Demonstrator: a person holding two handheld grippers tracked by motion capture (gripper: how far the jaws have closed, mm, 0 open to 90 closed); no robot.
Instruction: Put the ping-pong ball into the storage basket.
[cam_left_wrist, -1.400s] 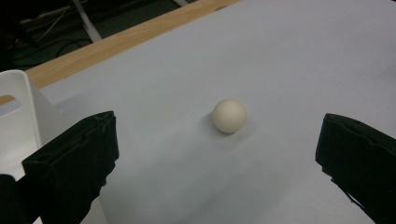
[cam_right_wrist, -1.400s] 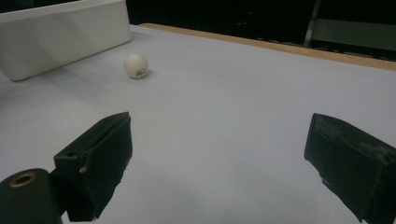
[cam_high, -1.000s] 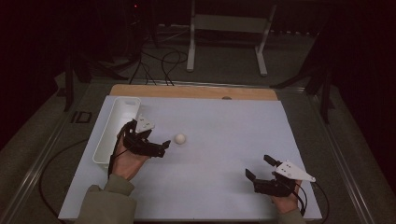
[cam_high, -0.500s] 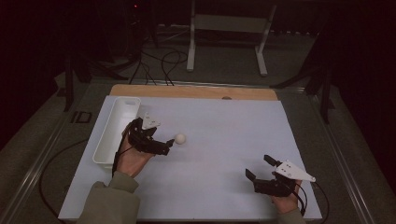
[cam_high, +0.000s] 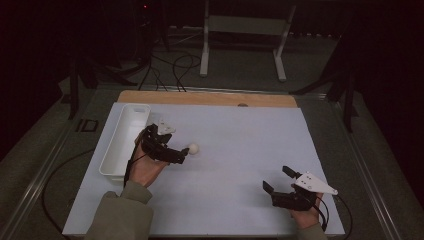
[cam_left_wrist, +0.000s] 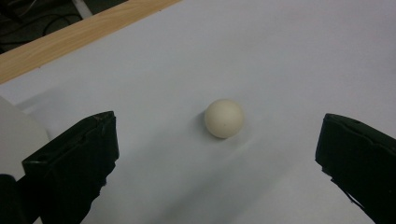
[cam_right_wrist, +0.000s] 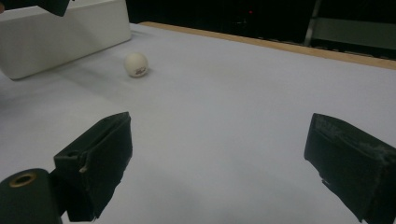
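Ball (cam_left_wrist: 224, 118), small and white, alone on the white table sheet (cam_high: 240, 150), near the long white tray (cam_high: 125, 142). Left gripper (cam_high: 184, 156) just beside the ball, jaws wide open, not touching. Right gripper (cam_high: 276, 179) well apart near the front edge, wide open, holding nothing.

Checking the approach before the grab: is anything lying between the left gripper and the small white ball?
Nothing visible. The left gripper has its jaws open, the white ball sits just ahead between them, and only bare white table cover lies around it.
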